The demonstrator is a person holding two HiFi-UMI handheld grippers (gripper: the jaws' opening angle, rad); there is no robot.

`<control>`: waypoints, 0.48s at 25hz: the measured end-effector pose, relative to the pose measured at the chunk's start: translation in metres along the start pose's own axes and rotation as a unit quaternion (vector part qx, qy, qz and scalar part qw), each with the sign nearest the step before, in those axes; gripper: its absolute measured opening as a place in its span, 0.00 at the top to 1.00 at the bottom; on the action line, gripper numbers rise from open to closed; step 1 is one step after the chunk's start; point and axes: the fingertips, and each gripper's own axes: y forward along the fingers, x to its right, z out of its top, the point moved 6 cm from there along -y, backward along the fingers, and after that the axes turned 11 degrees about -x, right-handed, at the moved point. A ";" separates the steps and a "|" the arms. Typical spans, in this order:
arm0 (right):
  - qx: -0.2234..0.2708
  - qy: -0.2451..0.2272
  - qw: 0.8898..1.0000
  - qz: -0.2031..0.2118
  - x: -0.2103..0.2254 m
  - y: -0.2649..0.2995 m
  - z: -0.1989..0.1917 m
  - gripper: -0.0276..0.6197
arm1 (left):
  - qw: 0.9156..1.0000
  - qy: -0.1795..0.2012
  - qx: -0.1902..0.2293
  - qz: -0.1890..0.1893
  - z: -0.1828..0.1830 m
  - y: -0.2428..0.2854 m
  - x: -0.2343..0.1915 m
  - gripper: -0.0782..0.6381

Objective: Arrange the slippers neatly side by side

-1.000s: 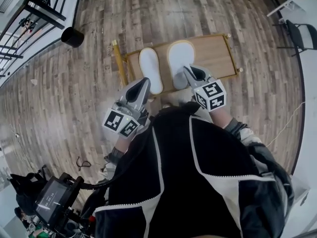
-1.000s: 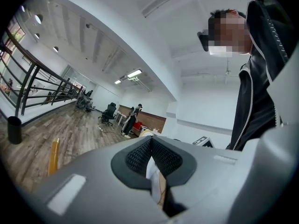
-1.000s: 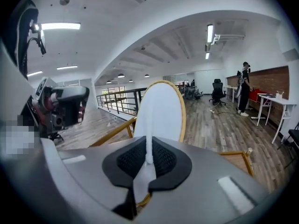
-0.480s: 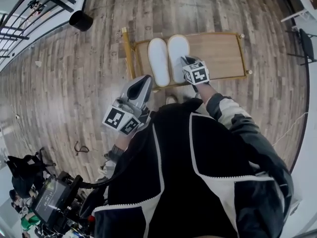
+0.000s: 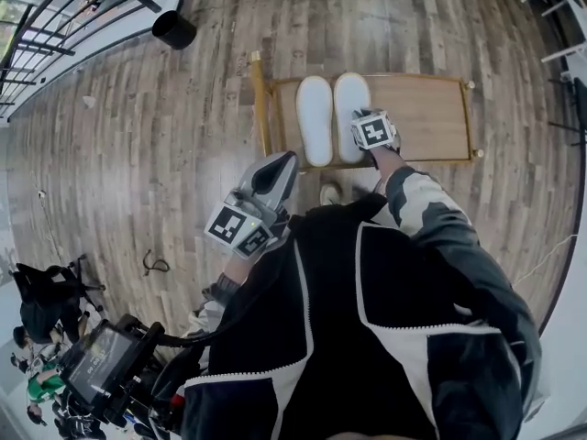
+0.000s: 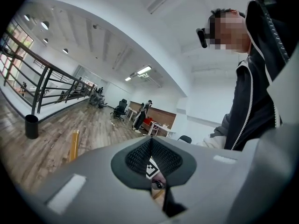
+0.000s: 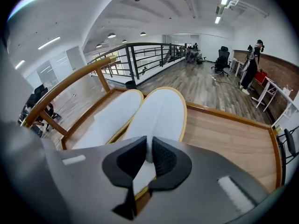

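**A:** Where are the 2 slippers right now?

**B:** Both lie flat on the low wooden worktop (image 5: 424,108), toward its left end in the head view. They lie lengthwise next to each other, toes pointing away from the person. The left-hand slipper (image 5: 315,122) lies just beside the yellow rail (image 5: 260,104), and the right-hand slipper (image 5: 351,94) sits close against it.

**A:** Do they touch?

**B:** In the right gripper view their long edges seem to meet, but in the head view I cannot tell (a thin dark line runs between them).

**A:** And the right tongs?

**B:** The right tongs (image 7: 148,154) tilt downward and are clamped on the near, heel end of the right-hand slipper. A thin white edge of it is pinched between the 2 dark pads.

**A:** The left tongs?

**B:** The left tongs (image 6: 151,146) are pressed together with nothing between them. They are held about level near the person's body, over the plank floor (image 5: 156,154), well apart from both slippers.
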 end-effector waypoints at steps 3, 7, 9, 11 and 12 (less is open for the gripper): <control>-0.002 0.015 1.000 0.007 -0.001 0.010 0.003 0.92 | 1.000 -0.003 -0.003 0.008 -0.003 -0.004 -0.002 0.87; -0.004 0.025 1.000 0.007 -0.001 0.020 0.001 0.92 | 1.000 -0.005 -0.005 0.010 -0.008 -0.005 -0.005 0.87; -0.011 0.027 1.000 0.012 -0.001 0.022 0.002 0.91 | 1.000 -0.004 -0.004 0.011 -0.009 -0.006 -0.006 0.87; -0.015 0.030 0.999 0.029 -0.001 0.022 0.005 0.86 | 1.000 -0.002 -0.003 0.010 -0.009 -0.006 -0.008 0.87; -0.013 0.032 0.999 0.040 -0.002 0.021 0.006 0.80 | 1.000 0.000 -0.003 0.010 -0.008 -0.005 -0.008 0.87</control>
